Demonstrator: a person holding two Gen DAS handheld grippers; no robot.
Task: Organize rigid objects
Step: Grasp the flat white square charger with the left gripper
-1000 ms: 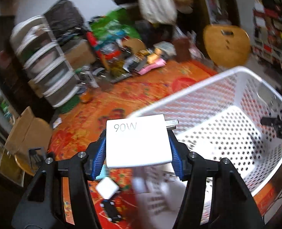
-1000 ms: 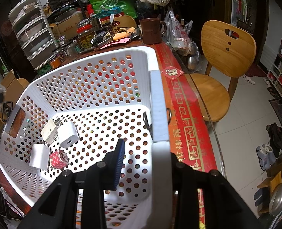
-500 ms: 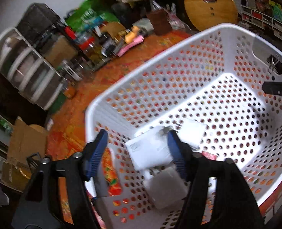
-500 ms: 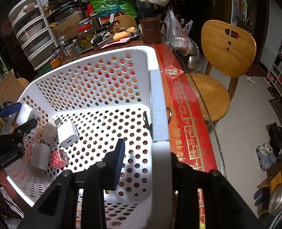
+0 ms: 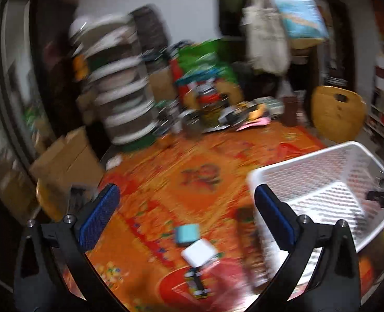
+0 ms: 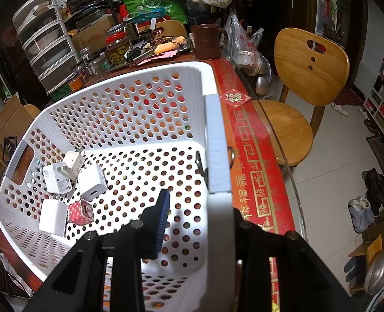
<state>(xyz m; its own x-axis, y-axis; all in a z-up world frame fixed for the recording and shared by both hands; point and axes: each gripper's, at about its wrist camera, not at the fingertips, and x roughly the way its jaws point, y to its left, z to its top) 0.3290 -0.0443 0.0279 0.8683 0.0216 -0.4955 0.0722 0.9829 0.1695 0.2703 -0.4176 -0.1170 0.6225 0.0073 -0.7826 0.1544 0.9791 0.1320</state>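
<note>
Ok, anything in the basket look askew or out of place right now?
Mildly: the chargers lie in a loose heap in the far corner of the white basket, one leaning on another. Nothing looks spilled or broken. The right tongs pinch the basket's rim.

table [image 5: 197,182] with orange-red patterned cloth
white basket [image 5: 321,179] at 4 o'clock; teal block [image 5: 187,234] and white charger [image 5: 199,252] at 6 o'clock; brown mug [image 6: 207,41] and clutter at 12 o'clock.

left gripper [image 5: 186,215]: black frame | blue ribbed pads [image 5: 99,217] | silver screws
</note>
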